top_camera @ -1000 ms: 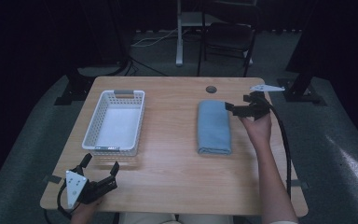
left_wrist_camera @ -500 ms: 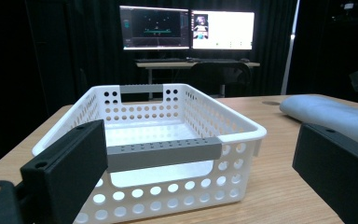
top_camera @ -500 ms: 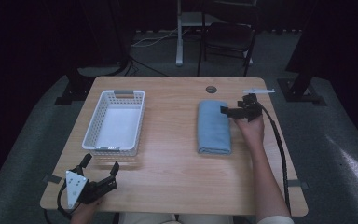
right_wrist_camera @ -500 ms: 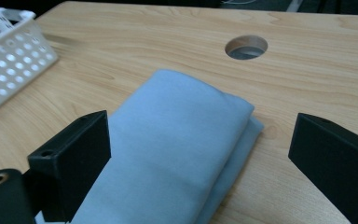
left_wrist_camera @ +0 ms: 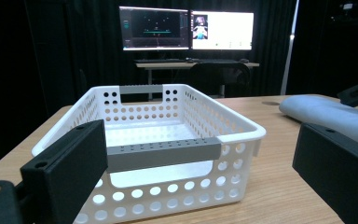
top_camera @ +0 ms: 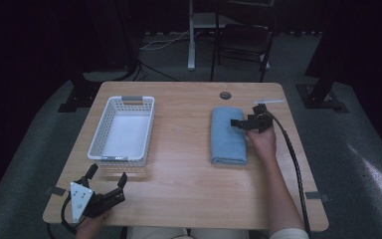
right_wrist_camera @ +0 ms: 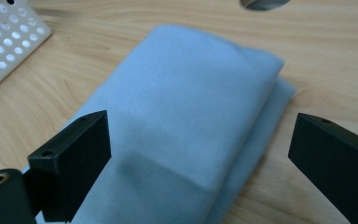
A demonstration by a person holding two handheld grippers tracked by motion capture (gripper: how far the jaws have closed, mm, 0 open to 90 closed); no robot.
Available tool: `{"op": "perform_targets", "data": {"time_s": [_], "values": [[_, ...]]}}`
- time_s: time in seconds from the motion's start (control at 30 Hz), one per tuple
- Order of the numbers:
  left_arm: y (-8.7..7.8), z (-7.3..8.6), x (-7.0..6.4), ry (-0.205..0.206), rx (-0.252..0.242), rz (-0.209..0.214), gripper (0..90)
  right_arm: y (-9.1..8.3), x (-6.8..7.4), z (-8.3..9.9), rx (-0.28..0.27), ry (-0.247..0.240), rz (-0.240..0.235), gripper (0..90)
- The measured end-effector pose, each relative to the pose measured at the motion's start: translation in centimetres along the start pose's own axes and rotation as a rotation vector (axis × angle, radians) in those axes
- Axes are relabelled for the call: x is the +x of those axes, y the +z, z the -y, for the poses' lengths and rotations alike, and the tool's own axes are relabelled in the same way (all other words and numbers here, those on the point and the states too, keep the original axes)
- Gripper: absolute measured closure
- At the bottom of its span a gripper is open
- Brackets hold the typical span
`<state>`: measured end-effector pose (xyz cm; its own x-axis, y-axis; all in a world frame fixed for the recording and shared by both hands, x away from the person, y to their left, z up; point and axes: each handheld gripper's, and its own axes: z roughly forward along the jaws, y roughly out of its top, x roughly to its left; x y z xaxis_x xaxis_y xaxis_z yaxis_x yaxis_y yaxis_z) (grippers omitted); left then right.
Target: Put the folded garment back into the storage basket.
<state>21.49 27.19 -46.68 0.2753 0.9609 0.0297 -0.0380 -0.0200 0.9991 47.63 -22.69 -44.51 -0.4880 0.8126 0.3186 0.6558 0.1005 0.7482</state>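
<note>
Black jaws of the right gripper (top_camera: 240,123) stand spread wide, reaching in from the table's right side over the folded blue towel (top_camera: 227,134), which lies flat between them on the wooden table (top_camera: 184,164). Well apart, the left gripper (top_camera: 107,182), also spread, rests before the white perforated basket (top_camera: 110,124).

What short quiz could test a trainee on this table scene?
1. True or false: the right gripper has closed on the blue folded towel.
2. What lies inside the white basket? A) the towel B) nothing C) a cup
3. Which gripper rests near the table's front edge?

Key:
1. False; its jaws stand wide open over the towel.
2. B.
3. The left gripper.
</note>
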Motion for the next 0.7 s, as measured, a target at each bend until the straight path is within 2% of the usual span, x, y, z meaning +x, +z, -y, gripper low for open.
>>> {"op": "perform_targets", "data": {"time_s": [0.13, 0.33, 0.5, 0.6, 0.67, 0.7], "values": [[0.0, 0.0, 0.0, 0.0, 0.0, 0.0, 4.4, 0.8, -0.2, 0.5, 0.034, 0.006, -0.016, 4.8], [0.0, 0.0, 0.0, -0.001, -0.001, 0.0, 4.4, 1.1, -0.5, 0.7, 0.041, 0.021, -0.048, 5.6], [0.0, 0.0, 0.0, -0.001, -0.002, -0.001, 4.4, 1.2, 0.0, 0.9, 0.06, -0.038, -0.047, 3.3], [0.0, 0.0, 0.0, -0.001, -0.004, -0.001, 4.4, 1.4, 0.5, 1.0, 0.068, -0.072, -0.016, 2.9], [0.0, 0.0, 0.0, -0.001, -0.005, -0.001, 4.4, 1.4, 0.8, 1.0, 0.076, -0.102, 0.004, 9.4], [0.0, 0.0, 0.0, -0.001, -0.004, -0.001, 4.4, 1.2, 0.9, 1.1, 0.076, -0.102, 0.003, 16.4]]}}
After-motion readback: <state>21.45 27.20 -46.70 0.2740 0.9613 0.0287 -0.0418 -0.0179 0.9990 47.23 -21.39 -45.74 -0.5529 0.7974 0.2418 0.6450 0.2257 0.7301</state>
